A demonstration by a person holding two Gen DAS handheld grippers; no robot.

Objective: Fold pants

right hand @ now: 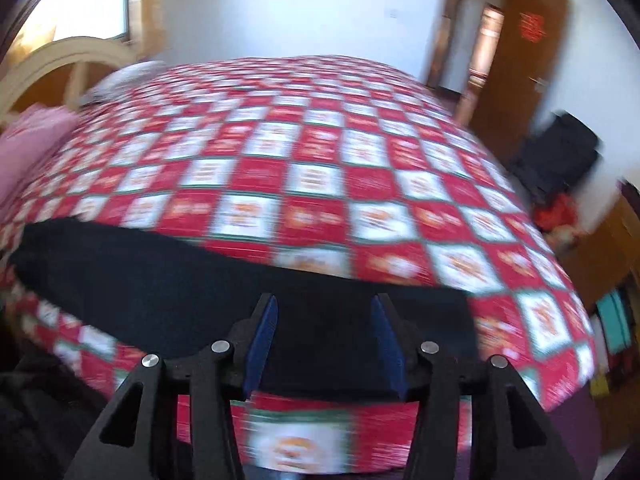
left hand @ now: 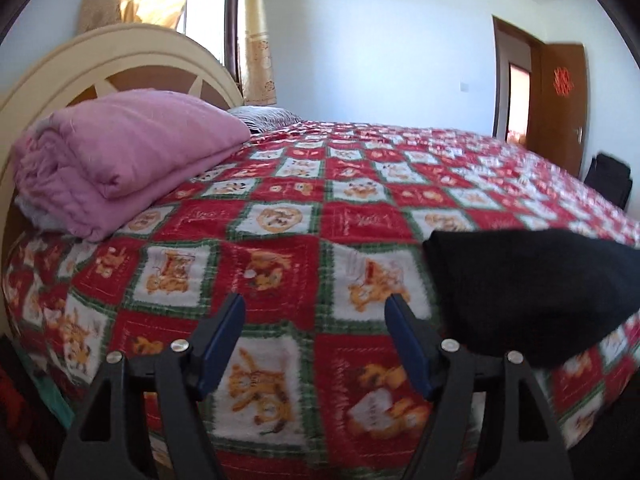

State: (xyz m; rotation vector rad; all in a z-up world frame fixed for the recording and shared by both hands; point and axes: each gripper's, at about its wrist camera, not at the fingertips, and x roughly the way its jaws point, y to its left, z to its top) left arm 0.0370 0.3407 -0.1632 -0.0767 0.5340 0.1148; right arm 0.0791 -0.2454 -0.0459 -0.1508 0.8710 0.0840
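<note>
Left claw point(left hand: 314, 316): jaws spread wide, nothing between them, only the bed quilt point(left hand: 280, 248) below. Right claw point(right hand: 324, 320): jaws also spread wide, empty, poised over the near edge of the black pants point(right hand: 200, 280); whether the tips touch the cloth cannot be told, since the right wrist view is motion-blurred.

Pants location: a compact dark slab lying flat on the quilt near the bed's front edge. In the left wrist view they point(left hand: 532, 284) sit at about 3 o'clock of the left claw, just beside its right finger. In the right wrist view they run from 9 o'clock across to directly under the claw.

Judgement: the fold looks well advanced, possibly finished; neither claw holds anything.

Risks from here:
- The slab lies close to the bed edge, so a nudge toward the operator could pull it off.
- A claw closing on only the top layer would peel the fold open.
- The blur suggests fast motion on the right side; a finger could snag and skew the stack.
- The plush quilt may drag the lower layer if the pants are slid.

Farther: pink folded blanket point(left hand: 120, 160) at 10 o'clock, well apart; headboard point(left hand: 100, 60) behind it; door point(left hand: 556, 108) at 1 o'clock.
</note>
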